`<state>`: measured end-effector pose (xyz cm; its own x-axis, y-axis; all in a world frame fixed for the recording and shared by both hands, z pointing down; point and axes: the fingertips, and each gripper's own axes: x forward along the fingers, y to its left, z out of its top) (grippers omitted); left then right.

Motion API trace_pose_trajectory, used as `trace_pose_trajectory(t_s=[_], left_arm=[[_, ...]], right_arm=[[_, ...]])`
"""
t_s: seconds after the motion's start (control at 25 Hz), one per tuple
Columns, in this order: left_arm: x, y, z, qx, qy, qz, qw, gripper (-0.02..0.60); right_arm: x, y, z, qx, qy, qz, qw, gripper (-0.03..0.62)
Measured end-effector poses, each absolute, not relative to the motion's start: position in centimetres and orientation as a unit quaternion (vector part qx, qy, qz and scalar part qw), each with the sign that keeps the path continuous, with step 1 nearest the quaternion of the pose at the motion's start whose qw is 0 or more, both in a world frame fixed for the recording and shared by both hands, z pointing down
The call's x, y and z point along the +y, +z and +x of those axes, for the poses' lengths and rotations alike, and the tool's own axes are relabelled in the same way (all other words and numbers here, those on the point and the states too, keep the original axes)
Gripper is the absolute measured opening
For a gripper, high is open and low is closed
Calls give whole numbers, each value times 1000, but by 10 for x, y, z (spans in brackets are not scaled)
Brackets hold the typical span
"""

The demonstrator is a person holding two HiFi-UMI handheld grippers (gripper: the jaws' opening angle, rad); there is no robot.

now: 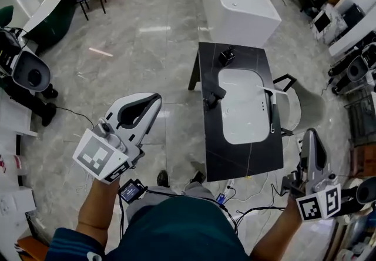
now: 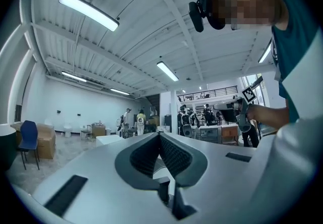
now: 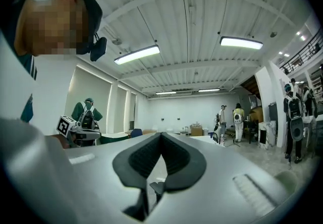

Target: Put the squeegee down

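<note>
Head view: the squeegee (image 1: 272, 113) already lies on the right rim of the glossy white sink (image 1: 241, 107), set in a black stone-like counter (image 1: 247, 160). Its long axis runs approx. along the counter, w/ a thin pale blade bar at the far end. The right gripper (image 1: 309, 135) is nearer, the left gripper (image 1: 154, 101) well apart. Both claws are pressed together, ribbed dark pads (image 3: 175, 156) meeting, nothing between.

Teal, perhaps short-sleeved shirt (image 1: 176, 231) — white marker-cubed claws (image 1: 154, 100) (image 1: 310, 134)

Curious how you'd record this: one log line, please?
left tongs: shut, empty | right tongs: shut, empty | squeegee: lying on counter
</note>
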<state>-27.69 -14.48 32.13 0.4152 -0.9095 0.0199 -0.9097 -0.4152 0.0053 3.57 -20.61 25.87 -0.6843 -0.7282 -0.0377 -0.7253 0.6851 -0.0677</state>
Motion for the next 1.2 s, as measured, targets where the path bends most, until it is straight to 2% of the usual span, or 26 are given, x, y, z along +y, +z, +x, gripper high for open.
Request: trace_pose_trajectory(t_s=[0.56,1.2], left_arm=[[-102,310,-280,-496,-14,868,8,6],[-90,315,-278,-461,-13,887,10,6]], right_arm=[[-110,216,46,892,40,-449,27,8],[-81,216,44,877,39,-479,26,8]])
